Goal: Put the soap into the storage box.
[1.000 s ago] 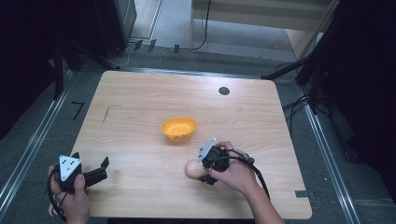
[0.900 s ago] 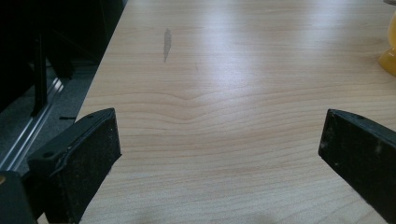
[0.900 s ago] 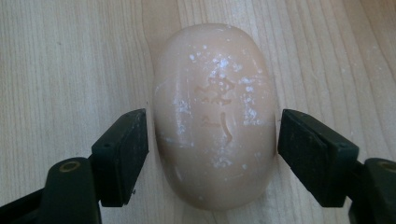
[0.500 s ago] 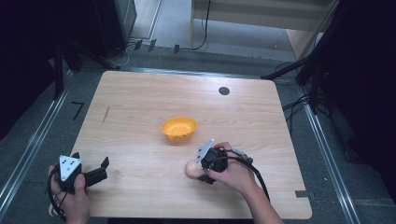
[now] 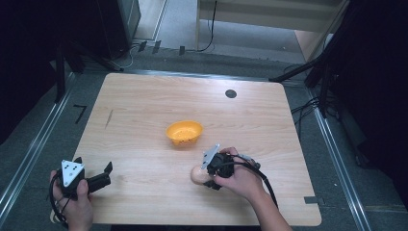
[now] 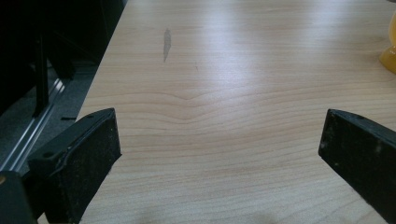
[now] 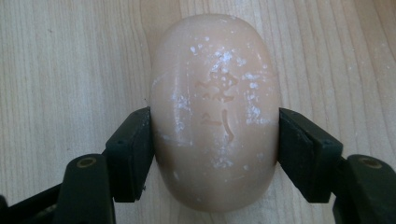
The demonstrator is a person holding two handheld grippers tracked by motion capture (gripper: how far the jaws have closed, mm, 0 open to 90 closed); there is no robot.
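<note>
Right gripper [image 7: 215, 140] clamped on the pale soap bar [image 7: 215, 112], pads squeezing both sides after closing in during the last moment; wide apart a second ago, now snug. Soap resting on the table [image 5: 144, 110], just near-right of the orange bowl [image 5: 184, 132]. Grip looks secure, so probably ready for lifting toward the bowl. Left gripper [image 5: 107, 174] open, idle, well left of the bowl.

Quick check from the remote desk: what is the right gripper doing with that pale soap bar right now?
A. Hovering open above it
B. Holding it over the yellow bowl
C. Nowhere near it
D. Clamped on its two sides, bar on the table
D: in the right gripper view the right gripper has both pads pressed against the sides of the soap bar, which lies on the wooden table, apart from the yellow bowl.
</note>
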